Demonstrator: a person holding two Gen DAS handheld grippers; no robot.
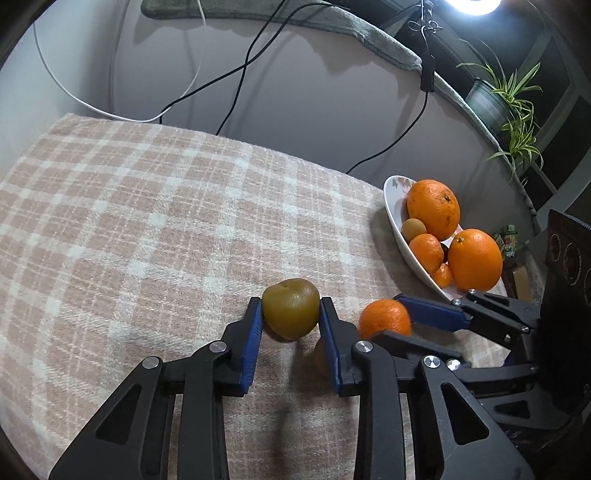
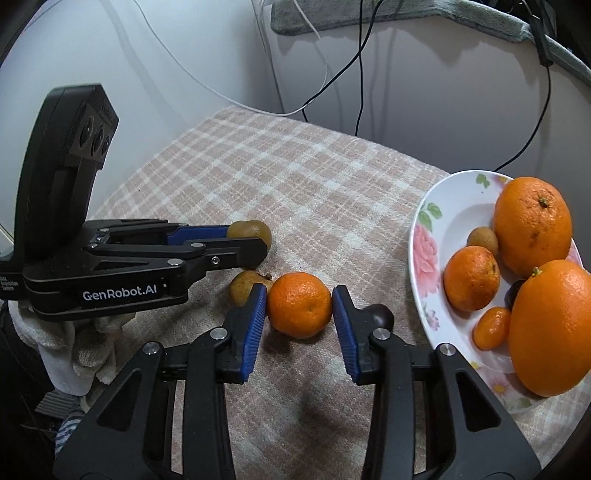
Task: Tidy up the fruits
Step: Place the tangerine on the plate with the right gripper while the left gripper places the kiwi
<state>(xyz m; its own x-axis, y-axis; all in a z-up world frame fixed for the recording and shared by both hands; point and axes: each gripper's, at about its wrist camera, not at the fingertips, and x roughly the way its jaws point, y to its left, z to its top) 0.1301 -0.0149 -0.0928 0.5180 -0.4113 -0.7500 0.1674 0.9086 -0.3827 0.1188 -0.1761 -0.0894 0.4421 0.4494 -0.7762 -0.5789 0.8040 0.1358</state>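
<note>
The left hand-held gripper (image 1: pixel 291 314) is clamped on a brownish-green fruit (image 1: pixel 291 308) resting on the checked tabletop (image 1: pixel 147 206). The right hand-held gripper (image 2: pixel 300 306) brackets a mandarin (image 2: pixel 299 304), its right pad not quite touching. Squeeze gently, lift straight, then carry to the floral plate (image 2: pixel 443 221) beyond.

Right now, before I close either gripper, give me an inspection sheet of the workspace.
Surface: checked cloth covers the table.
Job's things: plate at the right holds three oranges, one tiny orange fruit, one brown fruit and something dark. Loose on the cloth: green-brown fruit, mandarin, second brown fruit, dark round fruit.
Clutter: white rag at the left edge.
Grippers: left gripper brackets the green-brown fruit, pads at its sides; right gripper brackets the mandarin, small gaps showing.
Cables: black and white cables hang behind the table.
Surroundings: potted plant, lamp.
</note>
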